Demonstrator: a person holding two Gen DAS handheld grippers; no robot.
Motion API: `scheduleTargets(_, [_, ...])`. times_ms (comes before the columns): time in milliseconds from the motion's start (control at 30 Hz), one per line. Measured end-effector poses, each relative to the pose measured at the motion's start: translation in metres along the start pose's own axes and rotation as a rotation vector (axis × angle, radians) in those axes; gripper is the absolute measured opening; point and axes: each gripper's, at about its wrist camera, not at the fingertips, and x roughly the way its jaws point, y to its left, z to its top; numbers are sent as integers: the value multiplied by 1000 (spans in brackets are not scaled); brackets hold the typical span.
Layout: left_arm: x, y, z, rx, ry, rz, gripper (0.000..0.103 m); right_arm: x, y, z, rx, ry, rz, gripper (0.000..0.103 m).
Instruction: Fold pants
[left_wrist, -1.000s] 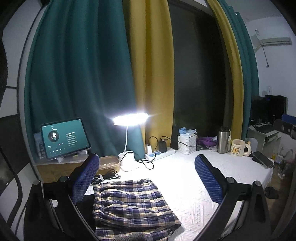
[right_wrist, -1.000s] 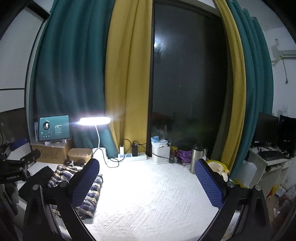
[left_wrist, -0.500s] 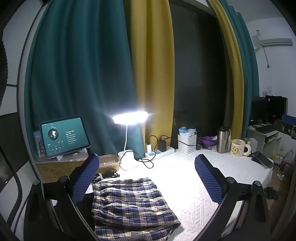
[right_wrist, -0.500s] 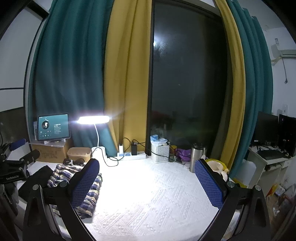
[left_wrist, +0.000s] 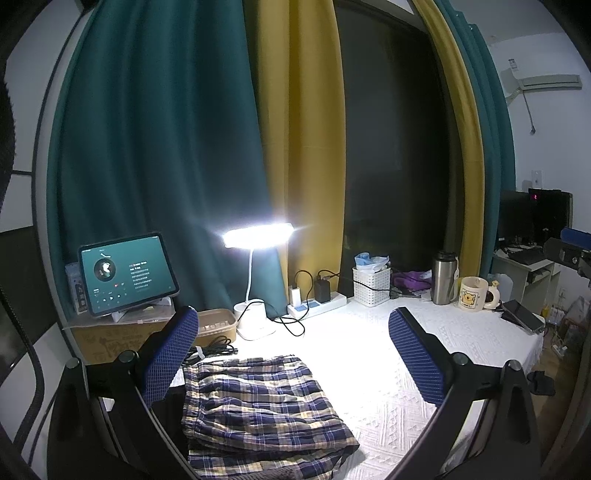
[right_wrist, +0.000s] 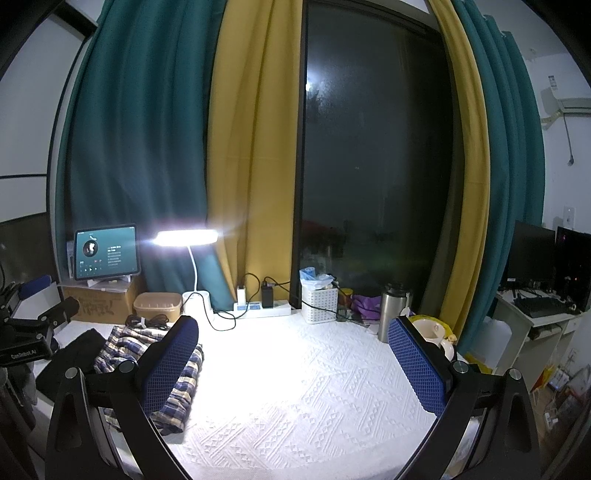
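The plaid pants (left_wrist: 258, 406) lie folded in a flat stack on the white patterned table cover (left_wrist: 369, 369), at the lower left of the left wrist view. My left gripper (left_wrist: 295, 358) is open and empty, held above the stack's far part. In the right wrist view the pants (right_wrist: 147, 354) lie at the left, partly hidden behind my left finger. My right gripper (right_wrist: 295, 362) is open and empty above the bare cover. The left gripper's body (right_wrist: 26, 332) shows at that view's left edge.
A lit desk lamp (left_wrist: 255, 280), tablet (left_wrist: 125, 273) on a cardboard box, tan container (left_wrist: 216, 326), black cables (left_wrist: 212, 349), power strip (left_wrist: 317, 304), white basket (left_wrist: 371, 284), steel flask (left_wrist: 443, 277), mug (left_wrist: 471, 293) and phone (left_wrist: 522, 321) line the back and right. A dark cloth (right_wrist: 70, 358) lies left of the pants.
Both grippers have risen slightly and tilted back; the pants sit a little lower in both views. Both stay open and the pants have not moved.
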Motion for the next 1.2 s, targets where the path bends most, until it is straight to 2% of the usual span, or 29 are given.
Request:
scheduleTargets(333, [2, 1, 0, 5, 3, -24, 102, 0, -1, 0, 1, 2, -4, 103])
scheduleTargets(1200, [0, 5, 4, 1, -15, -22, 102, 3, 0, 1, 3, 10, -16, 103])
